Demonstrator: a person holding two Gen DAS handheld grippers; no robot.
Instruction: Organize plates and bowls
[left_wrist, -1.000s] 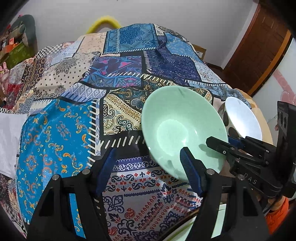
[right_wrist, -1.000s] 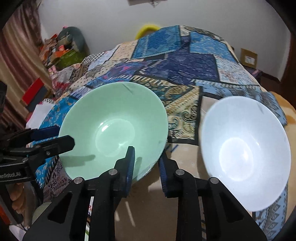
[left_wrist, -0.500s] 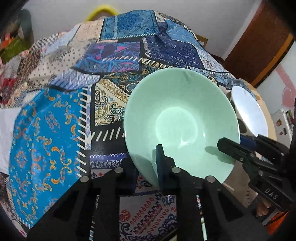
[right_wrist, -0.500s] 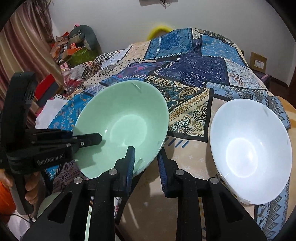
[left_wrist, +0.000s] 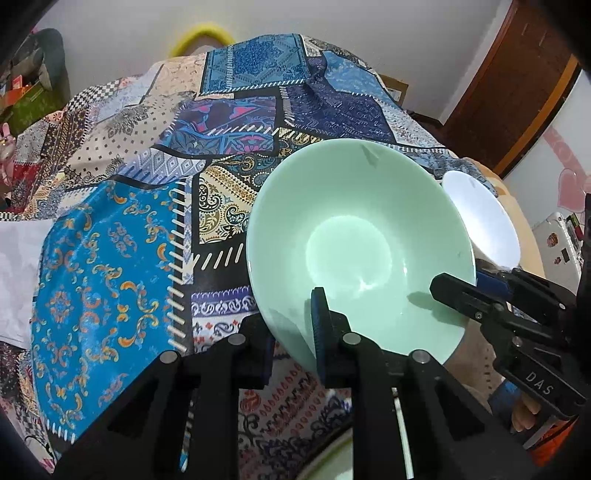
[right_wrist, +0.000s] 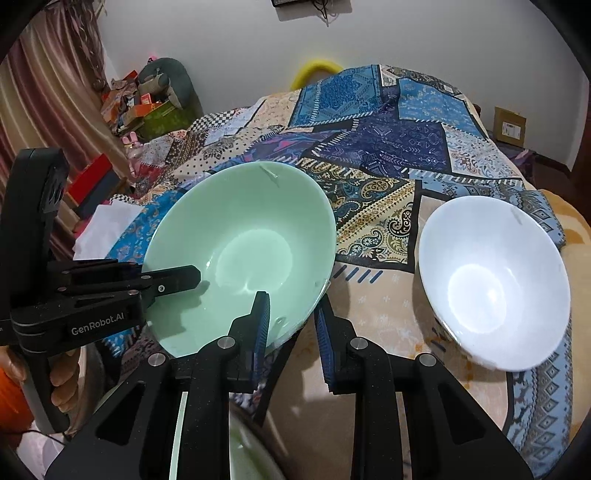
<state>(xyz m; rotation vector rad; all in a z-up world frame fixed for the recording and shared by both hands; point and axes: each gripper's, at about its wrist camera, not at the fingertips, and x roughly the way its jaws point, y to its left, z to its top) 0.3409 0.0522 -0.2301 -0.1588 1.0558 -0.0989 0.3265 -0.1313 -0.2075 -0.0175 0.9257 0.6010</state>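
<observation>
Left gripper (left_wrist: 293, 332): mine, jaws closed on the near rim of the pale green glossy ceramic bowl (left_wrist: 354, 254), one pad inside, one outside.
Right gripper (right_wrist: 291, 328): mine, pinching the same bowl's rim at its right side.
Green bowl: tilted, mouth facing me, raised off the patchwork blue patterned bedspread (left_wrist: 110, 243), held between both grippers.
White glossy ceramic bowl (right_wrist: 495, 280): resting tilted on the bedspread, to the right of the green bowl, apart from it.
Yellow ring (right_wrist: 314, 70): beyond the bedspread's far edge, by the wall.

Both wrist views look steeply down, close over the shared green bowl (left_wrist: 354, 254), probably from opposite sides.
</observation>
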